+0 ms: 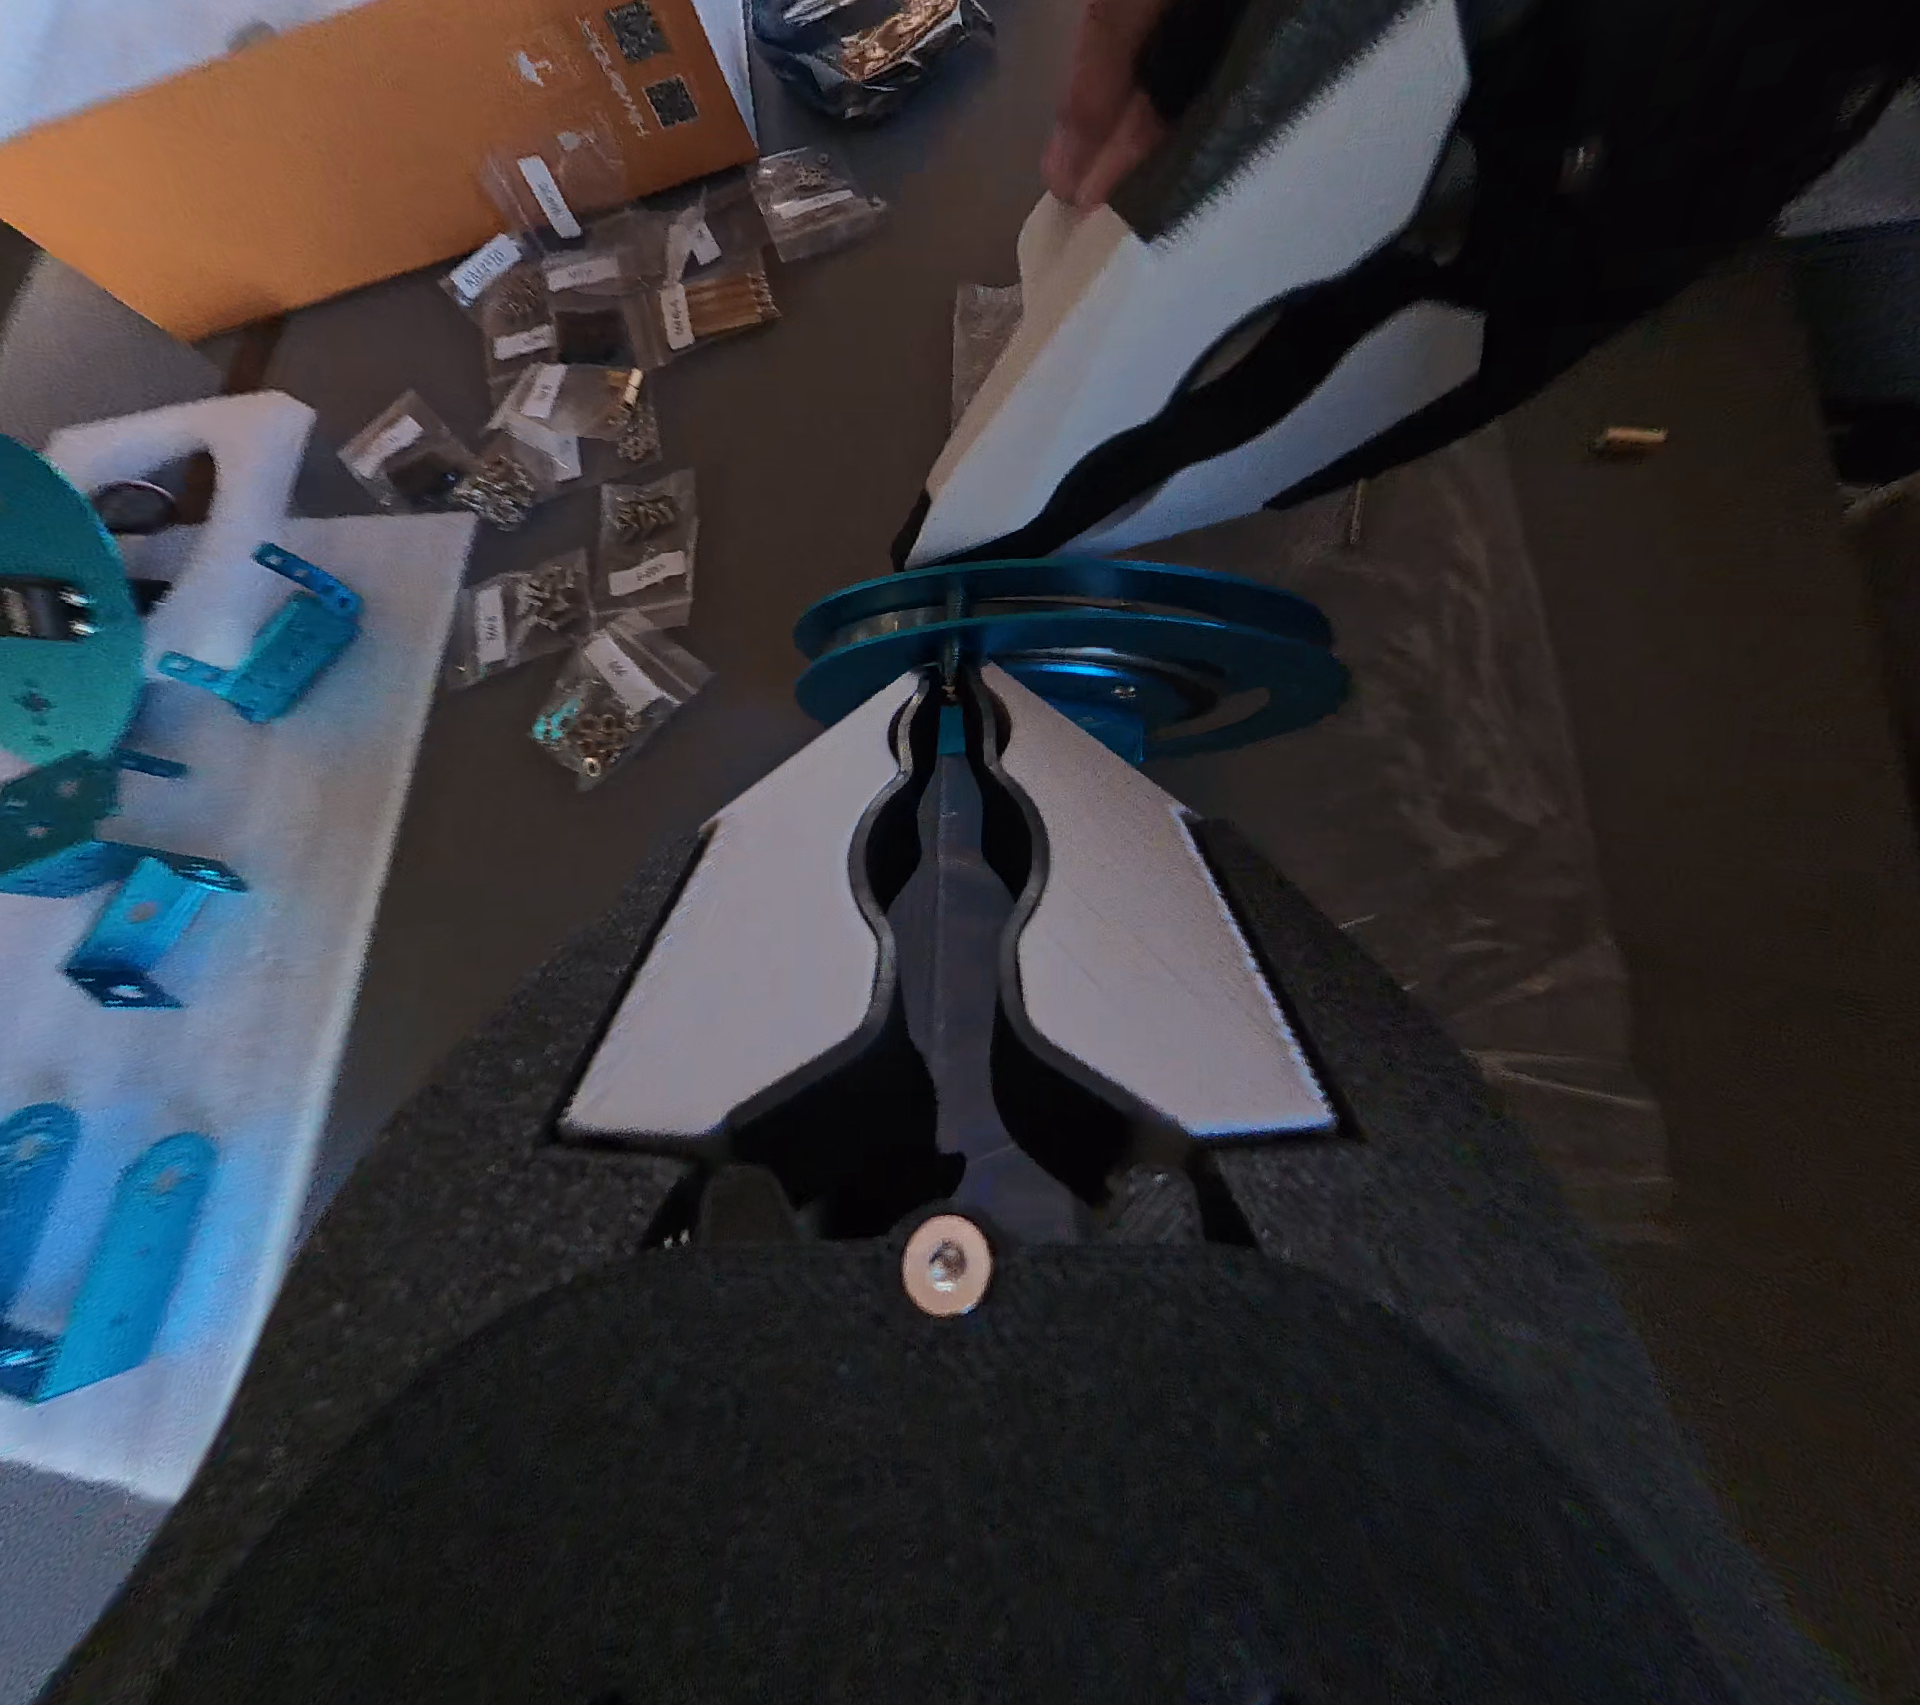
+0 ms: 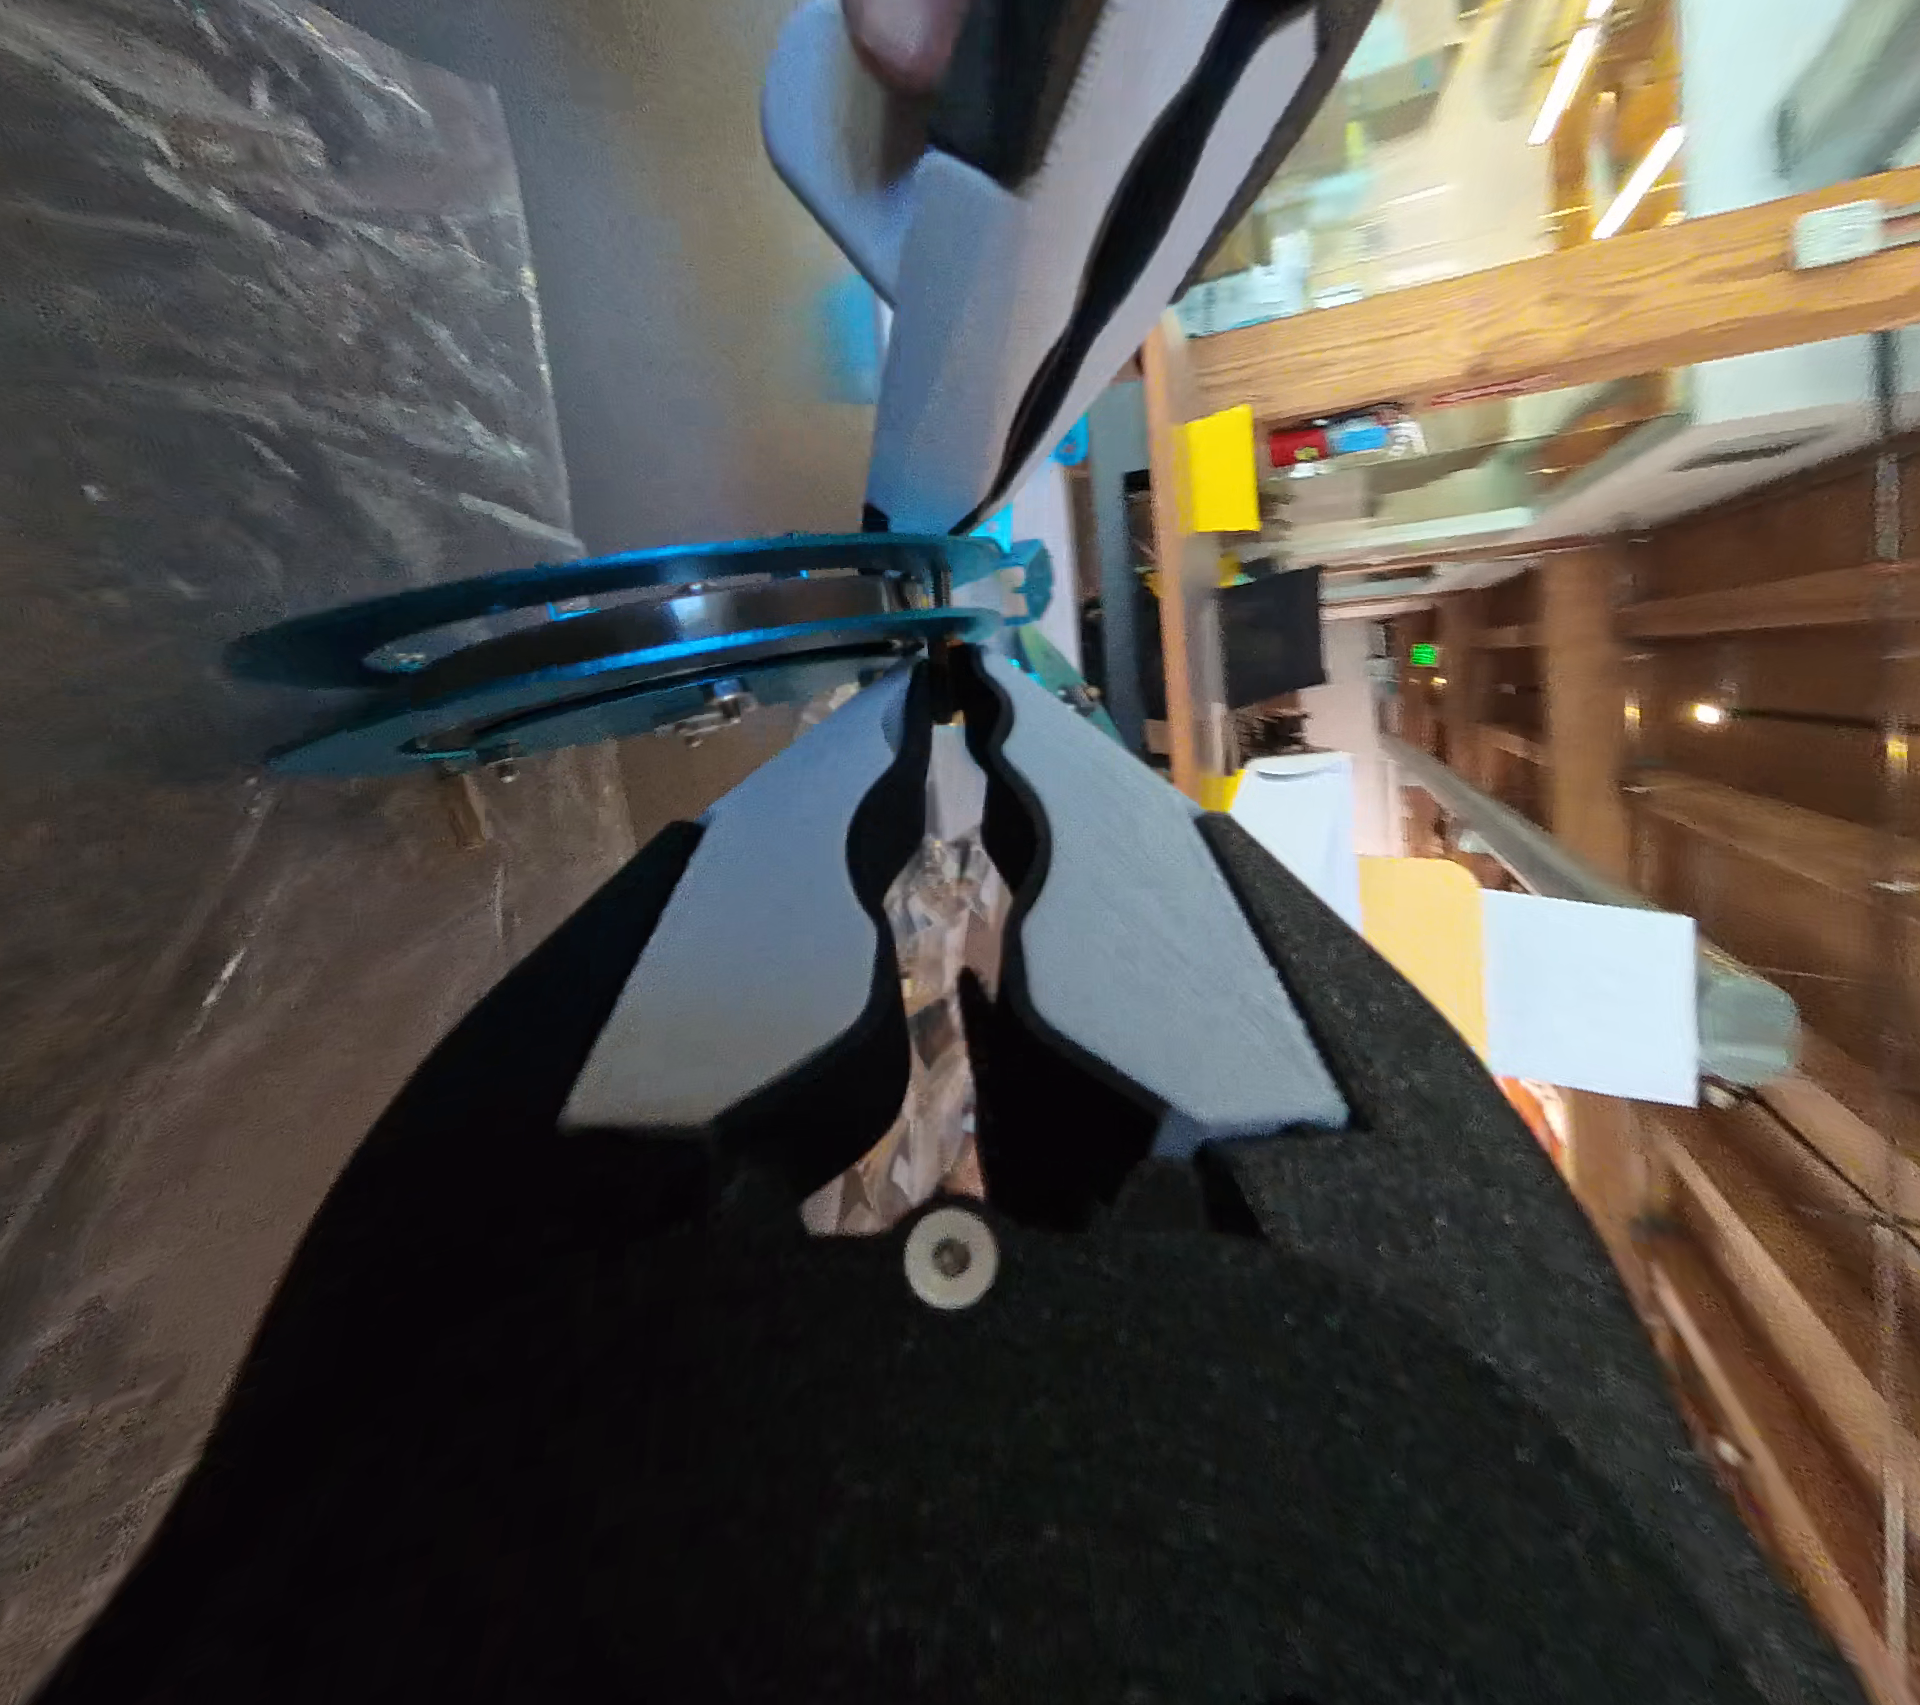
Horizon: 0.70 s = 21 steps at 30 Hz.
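1. The table [image 1: 852, 429] is grey-brown and fills most of the left wrist view; a clear plastic sheet [image 1: 1455, 772] lies on its right part.
2. An orange cardboard box [image 1: 343, 138] lies at the upper left of the frame.
3. White foam sheet [image 1: 260, 824] at the left edge carries blue metal brackets [image 1: 270, 647].
4. The left hand-held gripper [image 1: 948, 699] is closed on the rim of a blue double-disc part [image 1: 1070, 647] at the middle of the frame.
5. The right hand-held gripper [image 2: 940, 689] pinches the same part [image 2: 582, 647] from the opposite side, its jaws nearly together on the rim.
6. Small clear bags of screws [image 1: 582, 450] lie scattered just below the box.
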Available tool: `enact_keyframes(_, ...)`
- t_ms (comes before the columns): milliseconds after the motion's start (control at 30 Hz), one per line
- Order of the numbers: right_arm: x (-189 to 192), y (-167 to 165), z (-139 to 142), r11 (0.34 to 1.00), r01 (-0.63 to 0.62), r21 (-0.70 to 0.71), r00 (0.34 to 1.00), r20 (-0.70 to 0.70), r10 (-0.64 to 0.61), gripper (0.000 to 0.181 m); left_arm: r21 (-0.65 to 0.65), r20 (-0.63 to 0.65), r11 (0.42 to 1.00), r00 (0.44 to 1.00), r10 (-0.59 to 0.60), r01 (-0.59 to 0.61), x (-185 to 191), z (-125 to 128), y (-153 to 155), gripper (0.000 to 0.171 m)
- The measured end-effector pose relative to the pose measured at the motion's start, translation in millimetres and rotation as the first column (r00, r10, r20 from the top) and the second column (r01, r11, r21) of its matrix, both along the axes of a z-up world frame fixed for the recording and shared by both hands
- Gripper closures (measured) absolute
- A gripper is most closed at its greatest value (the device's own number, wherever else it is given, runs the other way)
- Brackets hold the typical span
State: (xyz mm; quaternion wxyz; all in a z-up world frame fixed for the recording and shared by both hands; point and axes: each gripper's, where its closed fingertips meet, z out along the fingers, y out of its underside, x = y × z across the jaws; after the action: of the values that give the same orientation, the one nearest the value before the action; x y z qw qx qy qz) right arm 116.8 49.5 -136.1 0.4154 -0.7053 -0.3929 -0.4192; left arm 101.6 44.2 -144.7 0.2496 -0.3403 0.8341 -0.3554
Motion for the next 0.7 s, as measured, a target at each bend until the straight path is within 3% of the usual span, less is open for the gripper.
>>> enact_keyframes(100,-4,-5,-2,0.989,-0.044,-0.14,0.985,-0.17,0.02,0.177,0.125,0.09,0.992,0.996,-0.021,0.01,-1,1,-3,0.17)
enact_keyframes(200,-6,-10,-5,0.953,-0.1,-0.286,0.928,-0.371,-0.014,0.177,0.215,0.164,0.977,0.986,-0.028,-0.008,1,2,-6,0.17)
enact_keyframes(367,-8,-19,-7,0.857,-0.196,-0.477,0.82,-0.558,-0.123,0.177,0.337,0.274,0.94,0.961,-0.046,-0.051,2,3,-9,0.17)
enact_keyframes(433,-10,-22,-8,0.8,-0.247,-0.547,0.753,-0.628,-0.197,0.177,0.414,0.336,0.906,0.94,-0.058,-0.092,4,4,-8,0.169)
enact_keyframes(600,-16,-32,-9,0.602,-0.403,-0.689,0.572,-0.703,-0.422,0.177,0.632,0.473,0.747,0.867,-0.158,-0.208,5,7,-10,0.17)
enact_keyframes(700,-24,-44,-7,0.421,-0.568,-0.707,0.379,-0.679,-0.628,0.176,0.72,0.547,0.629,0.798,-0.254,-0.293,3,10,-16,0.171)
